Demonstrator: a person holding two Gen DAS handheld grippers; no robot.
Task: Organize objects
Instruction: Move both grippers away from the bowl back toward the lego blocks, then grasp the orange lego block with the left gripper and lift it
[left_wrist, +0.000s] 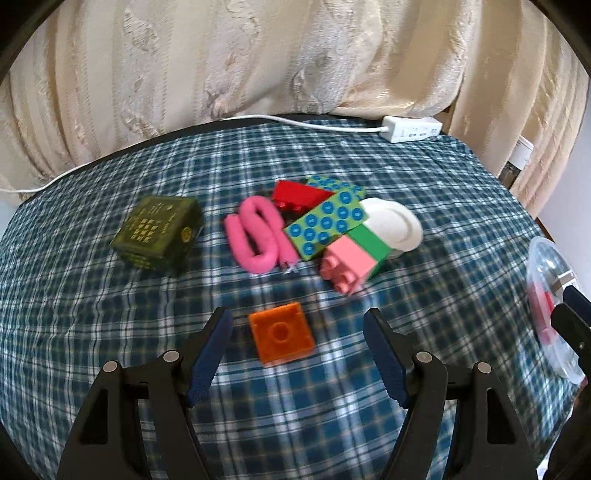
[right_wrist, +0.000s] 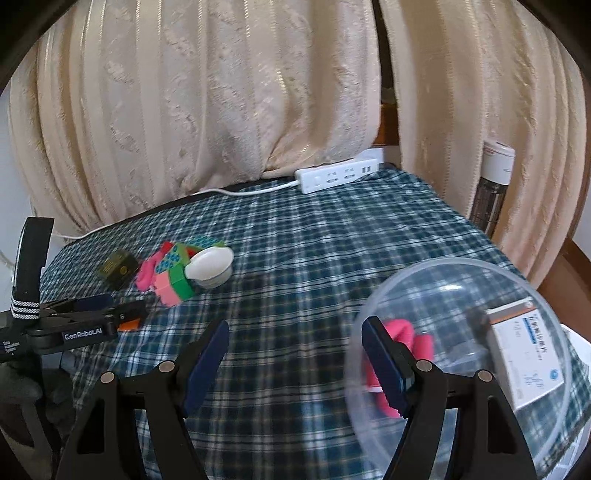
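Two tools work here, both spread wide and holding nothing. The left tool (left_wrist: 297, 325) brackets one orange block (left_wrist: 281, 333) lying flat on the checked surface (left_wrist: 424, 288). Beyond it sits one heap: one pink foam roller (left_wrist: 255, 233), one green box (left_wrist: 159, 229), several bricks, one white lid (left_wrist: 395, 223). The right tool (right_wrist: 295, 334) hovers beside one clear bowl (right_wrist: 458, 354).

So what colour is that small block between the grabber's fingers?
Orange block, clearest in the left wrist view.
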